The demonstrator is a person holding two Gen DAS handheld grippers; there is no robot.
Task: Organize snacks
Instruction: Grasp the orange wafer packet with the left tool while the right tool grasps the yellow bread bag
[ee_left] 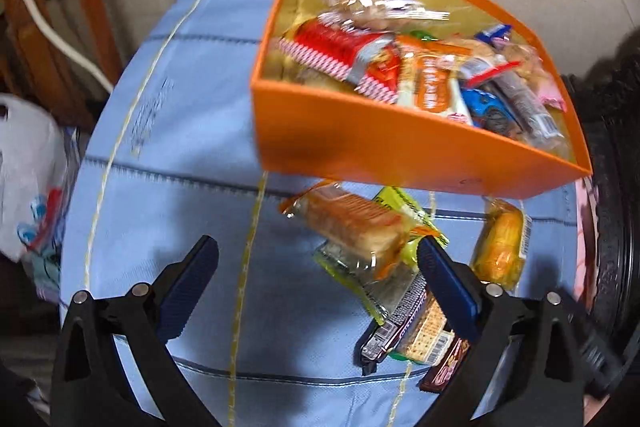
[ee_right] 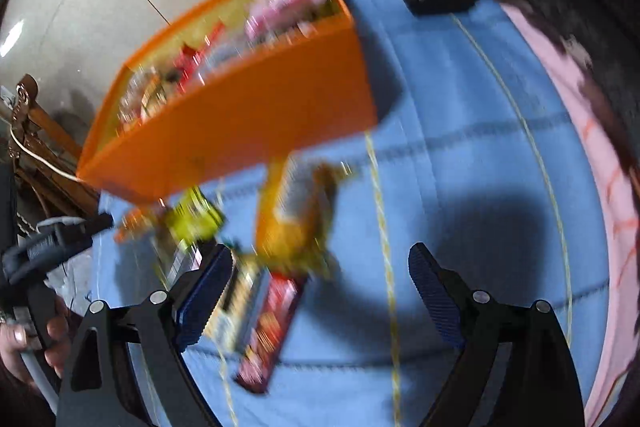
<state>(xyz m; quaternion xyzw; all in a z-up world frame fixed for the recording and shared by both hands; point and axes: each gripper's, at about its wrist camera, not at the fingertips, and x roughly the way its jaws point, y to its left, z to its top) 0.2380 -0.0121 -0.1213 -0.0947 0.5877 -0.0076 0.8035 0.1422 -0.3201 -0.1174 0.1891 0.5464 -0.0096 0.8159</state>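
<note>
Your left claw (ee_left: 318,269) gapes wide, empty; snacks (ee_left: 372,247) under its right finger. Right claw (ee_right: 320,275) likewise. Orange box (ee_left: 400,143) ahead. Labels unreadable.

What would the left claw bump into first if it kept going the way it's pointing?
Probably the blue cloth: the open left claw has bare cloth between its fingers. The wrapped cake snack lies just right of centre; depth is unclear.

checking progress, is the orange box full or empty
Partly full: the orange box holds a heap of wrapped snacks, while several more packets lie outside on the blue cloth.
</note>
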